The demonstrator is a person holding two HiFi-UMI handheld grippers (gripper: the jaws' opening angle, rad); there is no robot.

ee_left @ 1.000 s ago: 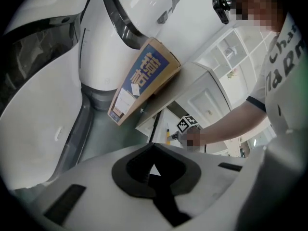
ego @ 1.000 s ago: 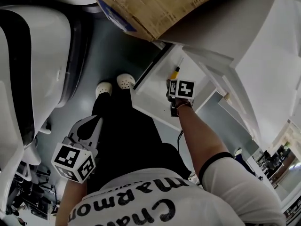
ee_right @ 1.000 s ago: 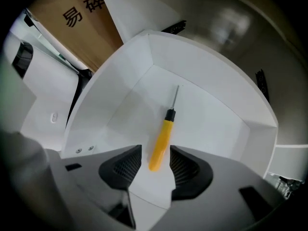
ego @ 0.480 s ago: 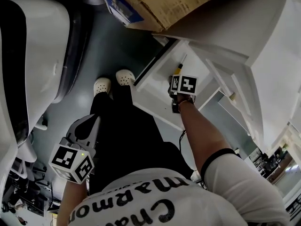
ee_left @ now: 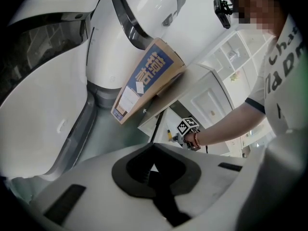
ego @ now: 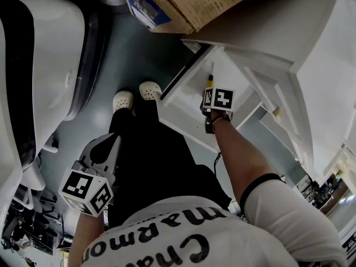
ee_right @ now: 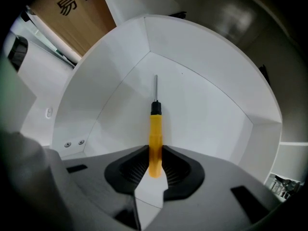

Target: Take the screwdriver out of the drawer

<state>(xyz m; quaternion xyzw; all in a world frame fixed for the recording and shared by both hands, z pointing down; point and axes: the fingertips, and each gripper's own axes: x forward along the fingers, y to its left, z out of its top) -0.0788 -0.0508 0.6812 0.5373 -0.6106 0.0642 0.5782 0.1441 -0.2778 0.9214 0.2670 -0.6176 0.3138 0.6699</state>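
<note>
Now holding the right tool [ee_right: 155, 163] straight down into the open drawer [ego: 181, 102] of the white table [ego: 267, 21]. Clamped on the screwdriver [ee_right: 155, 124]: jaws just closed in, black pads against either side of the yellow handle near its butt end. Leaves the black collar and thin metal shaft sticking out beyond the jaws, aimed at a far corner of the drawer's white bottom, well inside the drawer walls. Cannot tell whether lifted off that bottom at all.

From the head view, shows the marker cube [ego: 218, 99] on top of that tool, with a bare forearm [ego: 239, 160] and dark wristband [ego: 218, 120] reaching down to it.

Hangs the left tool [ee_left: 153, 169] low on the other side, well apart from the drawer, in front of a black trouser leg [ego: 156, 166]. Jaws together there, nothing between them, only a sliver of light at the tips. Looks across from that side to a cardboard box [ee_left: 149, 78] with blue print at the table's edge above the drawer.

Stands in white shoes [ego: 149, 92] on a grey floor [ego: 133, 49], just beside the drawer's front corner. Has a big rounded white machine shell [ego: 39, 65] with a black band close on the left.
</note>
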